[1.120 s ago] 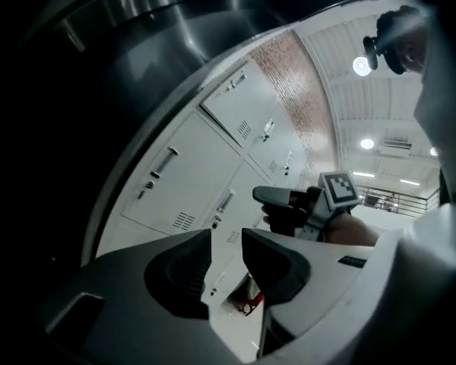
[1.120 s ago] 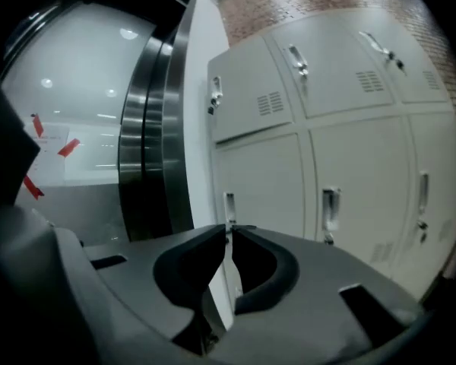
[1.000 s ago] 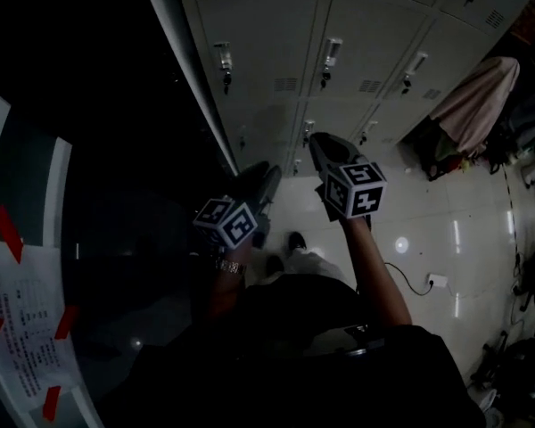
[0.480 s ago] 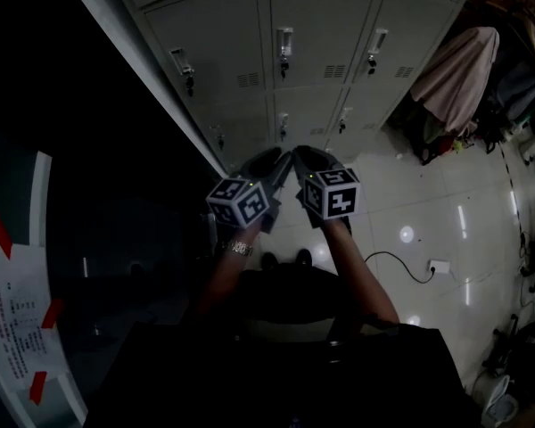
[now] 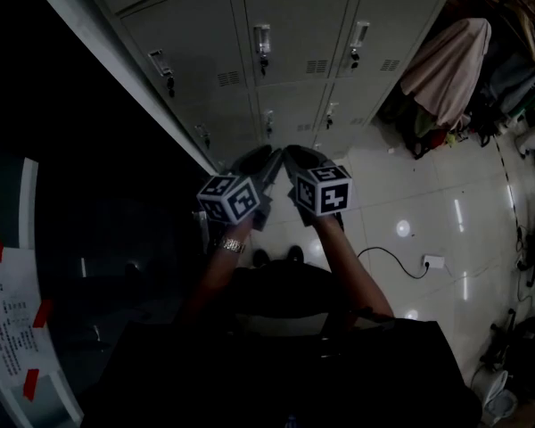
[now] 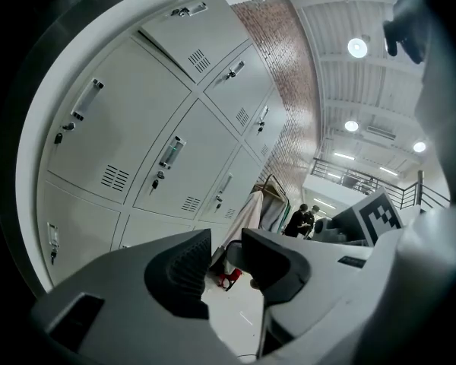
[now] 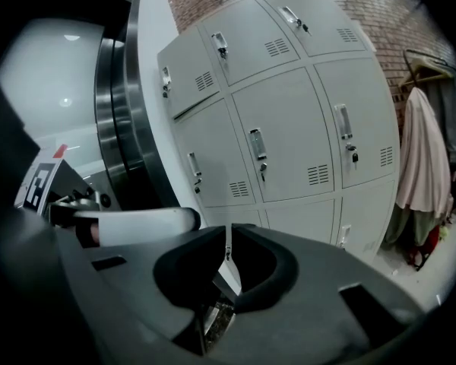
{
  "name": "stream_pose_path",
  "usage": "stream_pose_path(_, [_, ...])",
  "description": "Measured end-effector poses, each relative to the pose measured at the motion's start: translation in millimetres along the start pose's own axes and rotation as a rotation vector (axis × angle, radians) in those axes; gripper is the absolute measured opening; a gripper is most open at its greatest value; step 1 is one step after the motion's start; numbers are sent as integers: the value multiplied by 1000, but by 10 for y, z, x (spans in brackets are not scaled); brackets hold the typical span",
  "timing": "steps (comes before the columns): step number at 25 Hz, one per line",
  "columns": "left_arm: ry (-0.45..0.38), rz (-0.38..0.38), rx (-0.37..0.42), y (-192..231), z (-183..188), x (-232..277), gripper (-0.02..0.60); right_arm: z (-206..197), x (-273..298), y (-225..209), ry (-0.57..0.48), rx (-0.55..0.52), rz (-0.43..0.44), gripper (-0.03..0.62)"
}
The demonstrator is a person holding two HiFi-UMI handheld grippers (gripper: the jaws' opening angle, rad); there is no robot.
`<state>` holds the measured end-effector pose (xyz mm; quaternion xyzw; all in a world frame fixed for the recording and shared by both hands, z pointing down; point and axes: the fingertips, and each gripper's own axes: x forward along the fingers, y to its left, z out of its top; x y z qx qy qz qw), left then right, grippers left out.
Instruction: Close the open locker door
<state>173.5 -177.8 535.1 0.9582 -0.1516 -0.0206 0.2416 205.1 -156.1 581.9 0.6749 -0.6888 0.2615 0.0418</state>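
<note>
Head view: from above, looking steeply down at the lockers [image 5: 285, 25] and floor [image 5: 401, 194]. Left gripper view: low, tilted upward along the locker fronts. Right gripper view: alongside, facing them more squarely. All three share the hanging garment [image 5: 446, 61].

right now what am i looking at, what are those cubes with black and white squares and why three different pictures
A person stands facing a bank of grey lockers with a two-jaw gripper in each hand; there is no robot arm. The patterned cubes are parts of those grippers. The head view comes from a camera on the person's head, looking down at the left gripper, the right gripper and the tiled floor. The other two pictures come from cameras riding on each gripper. The left jaws stand apart and the right ones are nearly together; neither holds anything. A pale garment hangs beside the lockers.
</note>
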Motion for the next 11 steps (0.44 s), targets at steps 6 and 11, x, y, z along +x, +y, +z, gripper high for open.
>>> stream_pose_path(6, [-1,-2,-8,21,4,53,128,32,34,-34,-4,-2,14,31])
stream_pose_path(11, [12,7,-6,45,3,56,127,60,48,-15,-10,2,27,31])
